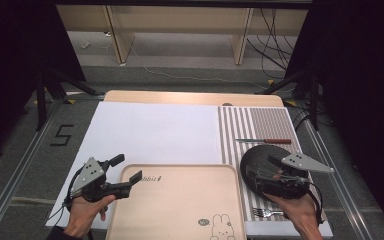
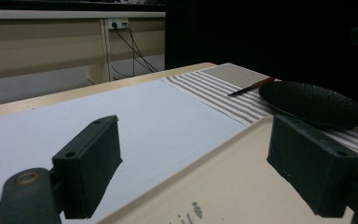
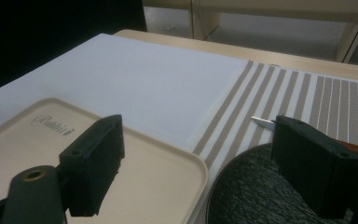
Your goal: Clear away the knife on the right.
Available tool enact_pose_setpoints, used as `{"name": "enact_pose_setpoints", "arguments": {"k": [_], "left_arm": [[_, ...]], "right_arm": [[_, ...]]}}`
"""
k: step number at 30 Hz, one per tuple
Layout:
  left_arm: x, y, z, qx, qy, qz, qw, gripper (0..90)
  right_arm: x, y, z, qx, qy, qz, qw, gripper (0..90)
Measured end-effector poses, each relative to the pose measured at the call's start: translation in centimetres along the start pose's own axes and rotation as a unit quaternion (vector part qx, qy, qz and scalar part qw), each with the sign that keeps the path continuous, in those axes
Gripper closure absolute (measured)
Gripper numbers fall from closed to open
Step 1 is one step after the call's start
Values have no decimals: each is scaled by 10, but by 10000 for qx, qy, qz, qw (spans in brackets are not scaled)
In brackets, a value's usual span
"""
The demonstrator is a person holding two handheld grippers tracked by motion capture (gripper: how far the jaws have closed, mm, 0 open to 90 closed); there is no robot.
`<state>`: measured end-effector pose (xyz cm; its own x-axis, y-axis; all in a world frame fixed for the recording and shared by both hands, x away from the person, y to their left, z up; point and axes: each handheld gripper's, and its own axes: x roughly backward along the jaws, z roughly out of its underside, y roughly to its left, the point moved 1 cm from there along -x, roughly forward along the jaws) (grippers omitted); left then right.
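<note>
Beige tray (image 1: pixel 180 200), black plate (image 1: pixel 260 160), striped mat (image 1: pixel 255 125).

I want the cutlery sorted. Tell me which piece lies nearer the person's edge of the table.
The fork. It lies on the striped mat by the right hand, on the near side of the black plate; the red-handled knife lies beyond the plate.

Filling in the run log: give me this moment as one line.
left gripper: open, over tray corner | right gripper: open, over black plate | knife, fork: on striped mat

Both hands come in low: the left gripper (image 1: pixel 126 172) and the right gripper (image 1: pixel 260 167) hover with jaws spread wide.
</note>
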<state>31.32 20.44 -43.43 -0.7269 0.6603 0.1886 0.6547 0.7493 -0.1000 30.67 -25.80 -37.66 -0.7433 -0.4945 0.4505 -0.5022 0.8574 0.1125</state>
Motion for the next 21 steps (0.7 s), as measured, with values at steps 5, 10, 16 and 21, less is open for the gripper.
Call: {"name": "enact_pose_setpoints", "arguments": {"k": [5, 10, 16, 21], "left_arm": [[0, 0, 0, 0, 4, 0, 10000, 163], [0, 0, 0, -4, 15, 1, 10000, 163], [-1, 0, 0, 4, -45, 45, 10000, 163], [-1, 0, 1, 0, -54, 49, 10000, 163]], "right_arm": [[0, -2, 0, -6, 39, -19, 10000, 186], [0, -3, -1, 80, 96, 14, 9999, 186], [1, -8, -2, 15, 194, 3, 9998, 191], [2, -13, -3, 96, 129, 3, 9999, 197]]}}
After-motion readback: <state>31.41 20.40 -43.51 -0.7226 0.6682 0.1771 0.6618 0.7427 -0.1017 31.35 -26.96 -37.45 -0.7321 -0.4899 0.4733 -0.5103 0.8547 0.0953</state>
